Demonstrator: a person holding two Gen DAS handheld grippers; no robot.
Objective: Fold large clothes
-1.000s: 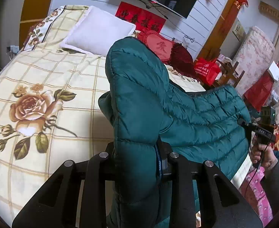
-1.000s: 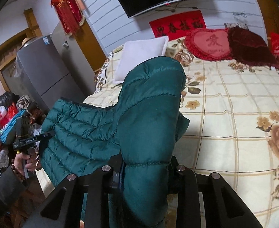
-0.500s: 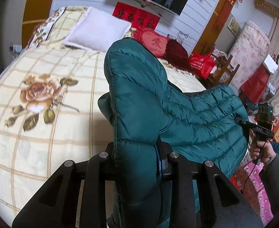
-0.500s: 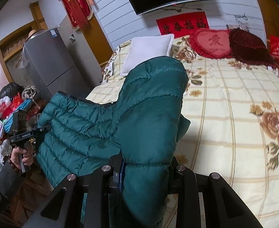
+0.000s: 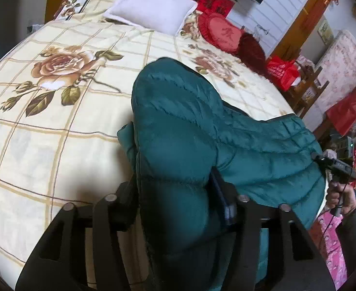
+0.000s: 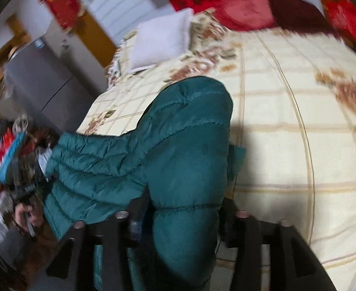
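A teal puffer jacket (image 5: 190, 121) lies over the near edge of the floral bedspread (image 5: 56, 145), stretched between my two grippers. One padded fold bulges up between the fingers of my left gripper (image 5: 175, 189), whose jaws are opening and look loose around it. In the right wrist view, which is blurred, another fold of the jacket (image 6: 178, 133) stands between the fingers of my right gripper (image 6: 182, 208). Its jaws are opening too, with dark gaps beside the cloth. Each view shows the other gripper in a hand at the jacket's far end.
A white pillow (image 5: 151, 7), a red heart cushion (image 5: 224, 34) and a dark red cushion (image 5: 250, 51) lie at the head of the bed. Red bags and wooden furniture (image 5: 306, 89) crowd the right side. A grey fridge (image 6: 44, 82) and clutter stand left of the bed.
Both grippers have dropped toward the bed with the jacket. Their fingers now stand wider apart than before, and the folds have sunk lower onto the bedspread.
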